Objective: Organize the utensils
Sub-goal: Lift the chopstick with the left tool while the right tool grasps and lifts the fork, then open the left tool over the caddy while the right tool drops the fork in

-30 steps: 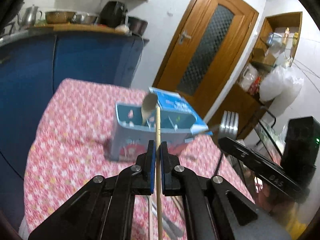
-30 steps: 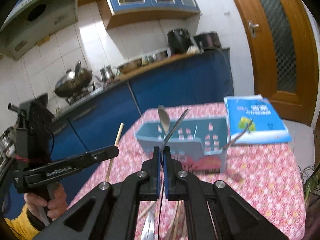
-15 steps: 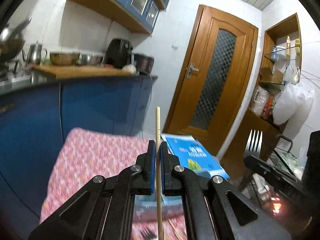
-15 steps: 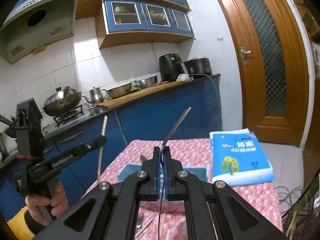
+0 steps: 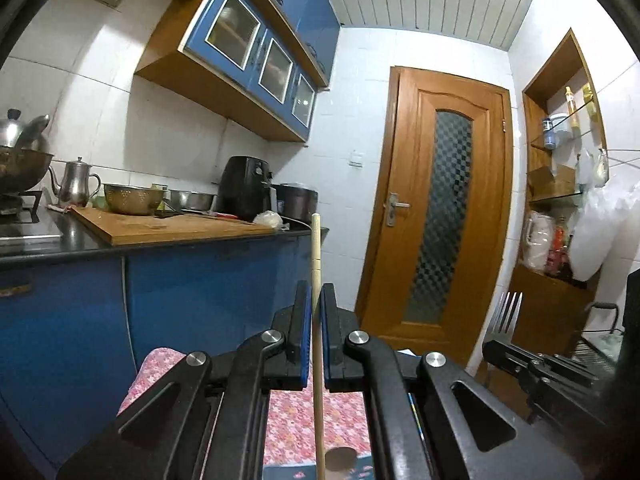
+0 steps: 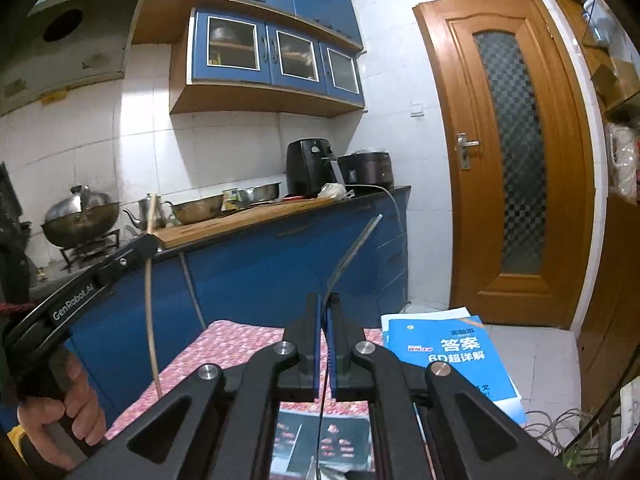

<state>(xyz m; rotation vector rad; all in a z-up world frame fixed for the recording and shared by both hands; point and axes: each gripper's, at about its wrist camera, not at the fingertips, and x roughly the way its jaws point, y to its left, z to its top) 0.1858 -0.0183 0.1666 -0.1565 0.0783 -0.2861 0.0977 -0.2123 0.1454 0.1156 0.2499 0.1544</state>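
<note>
Your left gripper (image 5: 315, 304) clamps a chopstick (image 5: 316, 264), your right gripper (image 6: 326, 312) a fork (image 6: 352, 250), both above the table's (image 6: 240, 340) far edge.

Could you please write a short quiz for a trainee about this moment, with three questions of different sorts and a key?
1. True or false: the left gripper is empty.
2. What does the right gripper hold? A) a spoon B) a metal fork C) a knife
3. Fill in: beside the right gripper, a blue ___ lies on the flowered tablecloth.

Key:
1. False; it is shut on a wooden chopstick.
2. B; the left wrist view shows the tines of the fork.
3. book
</note>
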